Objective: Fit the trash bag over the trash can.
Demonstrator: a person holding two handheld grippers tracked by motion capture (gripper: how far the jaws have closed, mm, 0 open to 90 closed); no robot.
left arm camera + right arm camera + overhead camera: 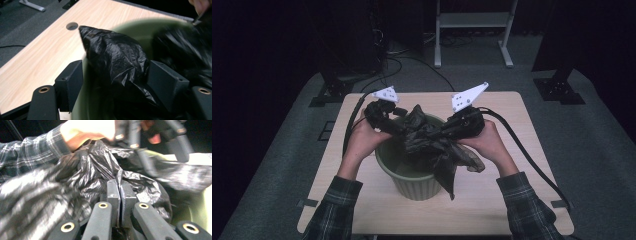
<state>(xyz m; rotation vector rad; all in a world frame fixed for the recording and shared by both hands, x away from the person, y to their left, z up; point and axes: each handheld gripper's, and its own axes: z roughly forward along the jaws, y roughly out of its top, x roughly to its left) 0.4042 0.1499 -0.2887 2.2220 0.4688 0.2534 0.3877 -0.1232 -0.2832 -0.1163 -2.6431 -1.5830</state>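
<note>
High view puts you at a pale wood-grain table [512, 200] with a ribbed, olive-green plastic bin [414, 185] standing near its middle, and a crumpled black plastic bag [432, 142] bunched over the bin's mouth, one tail of it hanging down the bin's outer wall on your right. Your left gripper [394, 125] comes in over the bin's left rim, your right gripper [447, 132] over the right side, each with its grey three-cornered plate on top and a black cable trailing off the table. In the left gripper view your left gripper [113, 77] has its jaws standing well apart with a peaked fold of the black bag [115, 57] between them; the bag lies against the right-hand pad, while the green rim [140, 25] of the bin curves behind it and runs close by the other jaw, so you are straddling the film rather than pinching it. A round hole [72, 25] in the tabletop sits just beyond the bag's tip. In the right gripper view your right gripper [119, 187] is clamped tight, its two pads pressed together with a thin ridge of the bag [100, 165] rising out of the seam between them. Beyond it, your other hand in a plaid sleeve [27, 152] is blurred above the film.
</note>
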